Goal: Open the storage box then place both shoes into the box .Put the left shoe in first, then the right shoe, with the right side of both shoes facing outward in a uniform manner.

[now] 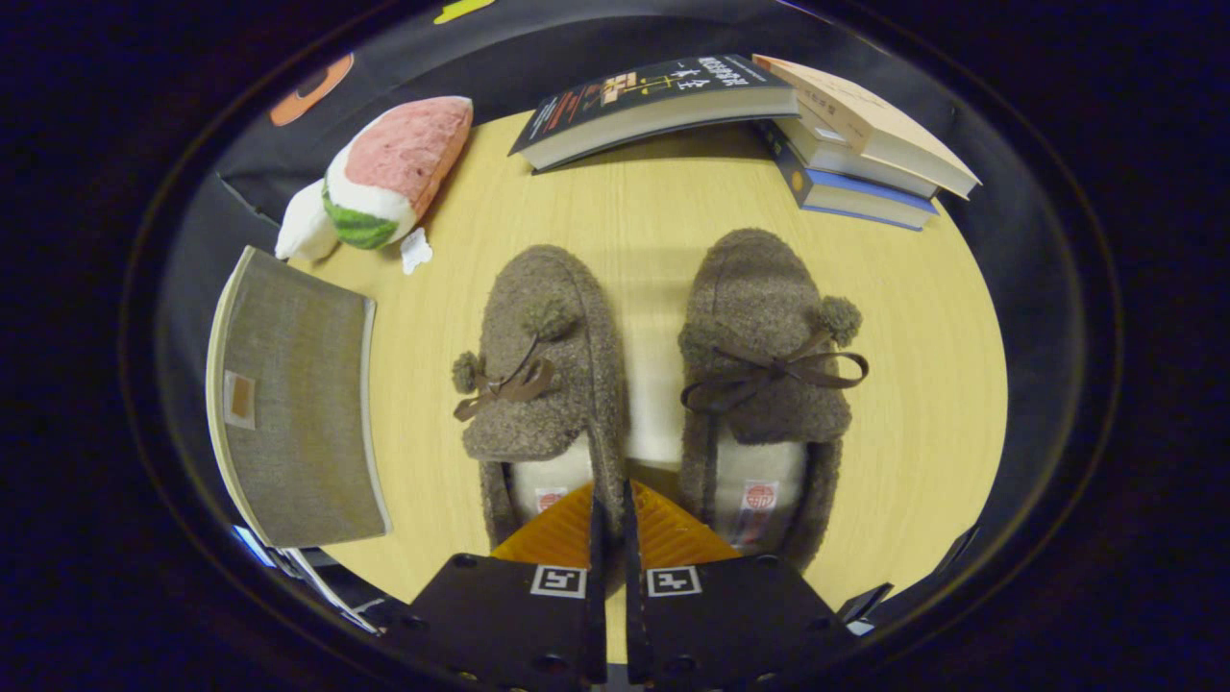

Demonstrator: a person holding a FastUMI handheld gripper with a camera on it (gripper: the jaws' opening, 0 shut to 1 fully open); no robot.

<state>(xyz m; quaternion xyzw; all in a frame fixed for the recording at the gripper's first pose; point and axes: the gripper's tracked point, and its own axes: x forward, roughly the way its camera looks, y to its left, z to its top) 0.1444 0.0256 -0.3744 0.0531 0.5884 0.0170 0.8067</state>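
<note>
The fingers (608, 524) are nearly closed, holding nothing, over the near gap between the left shoe (543, 384) and right shoe (769, 375) on the desk (653, 211).

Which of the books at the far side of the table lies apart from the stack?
The dark-covered book, beyond the shoes. It lies alone on the table, while the others form a stack of books beside it. The gripper is almost closed, holding nothing.

Two fuzzy brown shoes, left shoe (543, 384) and right shoe (769, 375). One grey storage box (293, 399) at left. One watermelon plush toy (384, 178) far left. Four books (750, 106) far right.
</note>
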